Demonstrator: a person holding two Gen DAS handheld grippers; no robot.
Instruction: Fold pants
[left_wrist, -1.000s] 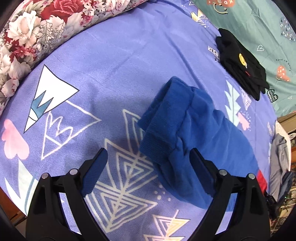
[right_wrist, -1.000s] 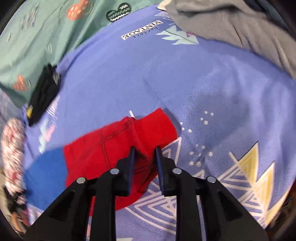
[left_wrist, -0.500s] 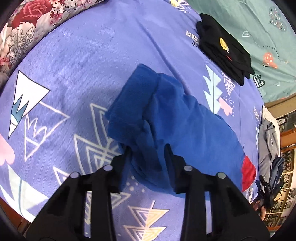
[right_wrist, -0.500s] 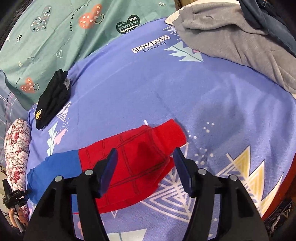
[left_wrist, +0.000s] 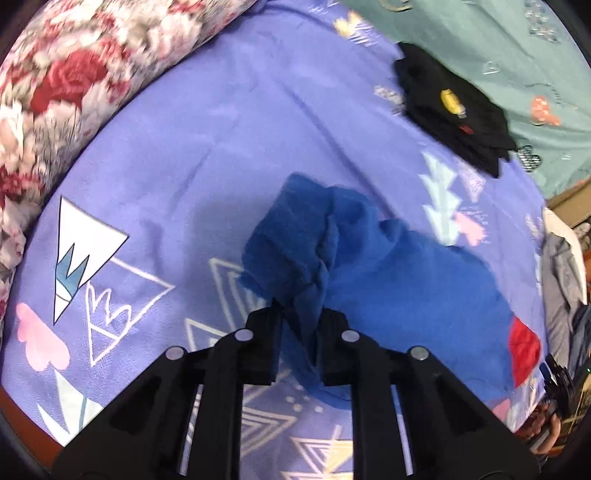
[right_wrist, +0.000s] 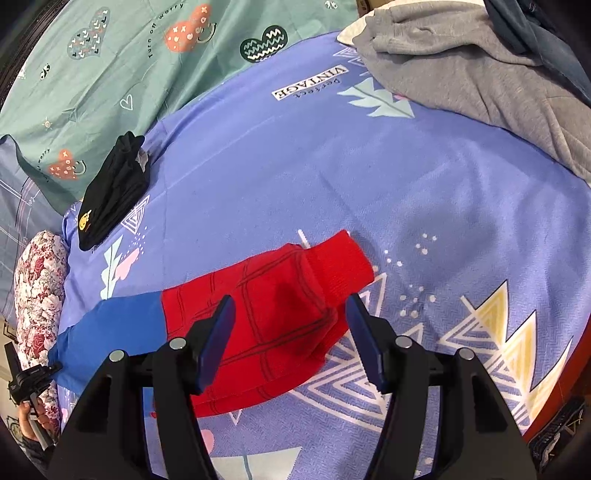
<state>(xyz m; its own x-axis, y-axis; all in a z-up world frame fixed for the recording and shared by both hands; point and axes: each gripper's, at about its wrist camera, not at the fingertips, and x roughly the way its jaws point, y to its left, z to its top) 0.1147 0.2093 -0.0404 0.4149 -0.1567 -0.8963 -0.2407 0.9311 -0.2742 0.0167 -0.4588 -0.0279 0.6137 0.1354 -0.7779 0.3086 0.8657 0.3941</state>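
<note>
Two grippers over pants (left_wrist: 399, 280) lying mid-bed: left gripper (left_wrist: 301, 325) just closed, pinching blue end; right gripper (right_wrist: 291, 332) wide above red end, empty. Risk: thin bunched pinch slips, fold skews.

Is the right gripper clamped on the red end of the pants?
No, the right gripper stands open above the red end, pads clear of the cloth.

Bed (right_wrist: 314, 177) bears pants (right_wrist: 258, 317); black garment (right_wrist: 110, 195); perhaps grey clothes (right_wrist: 461, 70).
</note>
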